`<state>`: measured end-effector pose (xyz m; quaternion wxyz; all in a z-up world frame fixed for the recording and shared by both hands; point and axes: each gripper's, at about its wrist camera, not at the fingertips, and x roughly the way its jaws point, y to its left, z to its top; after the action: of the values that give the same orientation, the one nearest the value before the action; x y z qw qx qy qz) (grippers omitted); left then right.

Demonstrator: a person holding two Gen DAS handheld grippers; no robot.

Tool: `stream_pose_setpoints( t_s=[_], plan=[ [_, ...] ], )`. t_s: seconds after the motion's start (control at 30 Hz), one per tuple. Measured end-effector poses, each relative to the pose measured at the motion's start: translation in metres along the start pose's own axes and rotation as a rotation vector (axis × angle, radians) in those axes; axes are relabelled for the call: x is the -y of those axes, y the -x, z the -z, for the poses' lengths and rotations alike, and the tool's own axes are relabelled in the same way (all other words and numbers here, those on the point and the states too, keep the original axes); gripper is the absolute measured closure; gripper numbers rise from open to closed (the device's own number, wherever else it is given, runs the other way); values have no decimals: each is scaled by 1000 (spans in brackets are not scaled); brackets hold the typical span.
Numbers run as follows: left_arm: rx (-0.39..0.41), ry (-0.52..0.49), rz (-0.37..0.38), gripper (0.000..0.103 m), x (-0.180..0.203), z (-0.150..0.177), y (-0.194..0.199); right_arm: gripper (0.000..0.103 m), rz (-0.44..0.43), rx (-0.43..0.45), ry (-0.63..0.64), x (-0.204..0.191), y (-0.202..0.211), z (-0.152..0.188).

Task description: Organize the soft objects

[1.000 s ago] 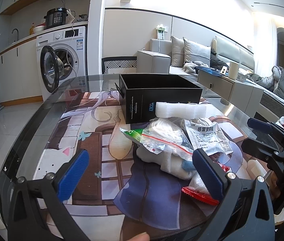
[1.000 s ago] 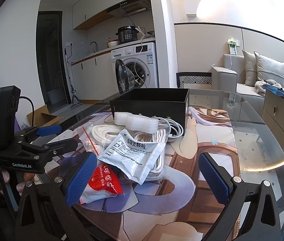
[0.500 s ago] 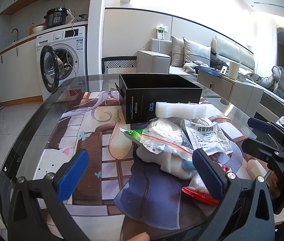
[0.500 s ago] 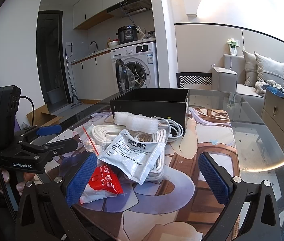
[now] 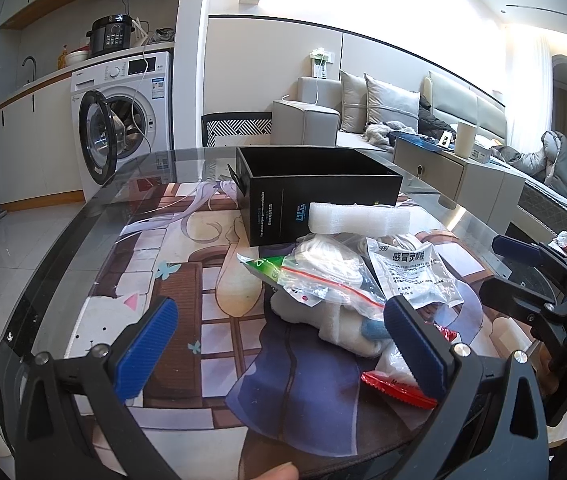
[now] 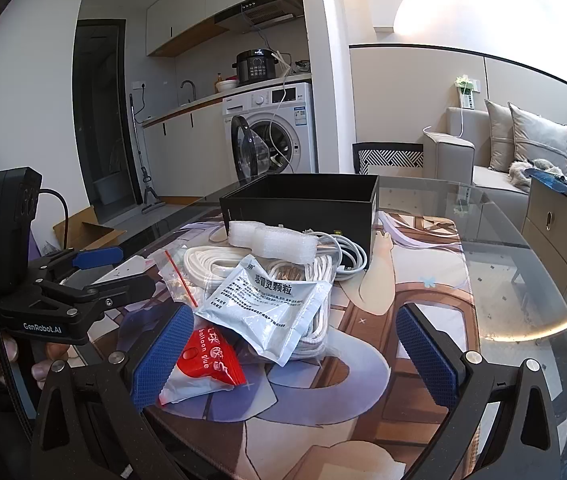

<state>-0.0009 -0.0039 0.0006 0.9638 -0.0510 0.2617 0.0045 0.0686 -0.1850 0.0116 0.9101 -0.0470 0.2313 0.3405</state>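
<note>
A pile of soft items lies on the glass table in front of an open black box (image 5: 315,192) (image 6: 303,204). It holds a white foam strip (image 5: 359,218) (image 6: 271,238), a zip bag of white cord (image 5: 323,276), a silver sachet (image 5: 411,276) (image 6: 271,304), a red balloon-glue packet (image 6: 203,364) (image 5: 399,388) and a white cloth (image 5: 347,324). My left gripper (image 5: 281,350) (image 6: 119,270) is open at the pile's near left side. On the opposite side my right gripper (image 6: 295,356) (image 5: 503,270) is open too, its left finger beside the red packet. Neither holds anything.
A printed mat (image 5: 187,280) covers the round glass table (image 6: 523,280). A white charger cable (image 6: 347,256) lies against the box. Beyond stand a washing machine (image 5: 123,120) with its door open, a sofa (image 5: 363,116) and a low cabinet (image 6: 563,232).
</note>
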Motion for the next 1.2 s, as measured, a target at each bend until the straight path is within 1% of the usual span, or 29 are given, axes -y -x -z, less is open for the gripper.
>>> stream_pose_setpoints(
  t_s=[0.5, 0.73, 0.93, 1.1, 1.2],
  plan=[
    [0, 0, 1, 0, 0, 0, 0, 0, 2, 1, 4, -1, 0, 0],
    [2, -17, 28, 0, 3, 1, 1, 0, 5, 7, 16, 0, 3, -3],
    [1, -58, 57, 0, 12, 3, 2, 0, 7, 14, 31, 1, 9, -8],
    [0, -77, 72, 0, 15, 3, 5, 0, -8, -13, 61, 0, 6, -11],
    [-9, -92, 84, 0, 18, 5, 4, 0, -26, -46, 91, -3, 2, -11]
  ],
)
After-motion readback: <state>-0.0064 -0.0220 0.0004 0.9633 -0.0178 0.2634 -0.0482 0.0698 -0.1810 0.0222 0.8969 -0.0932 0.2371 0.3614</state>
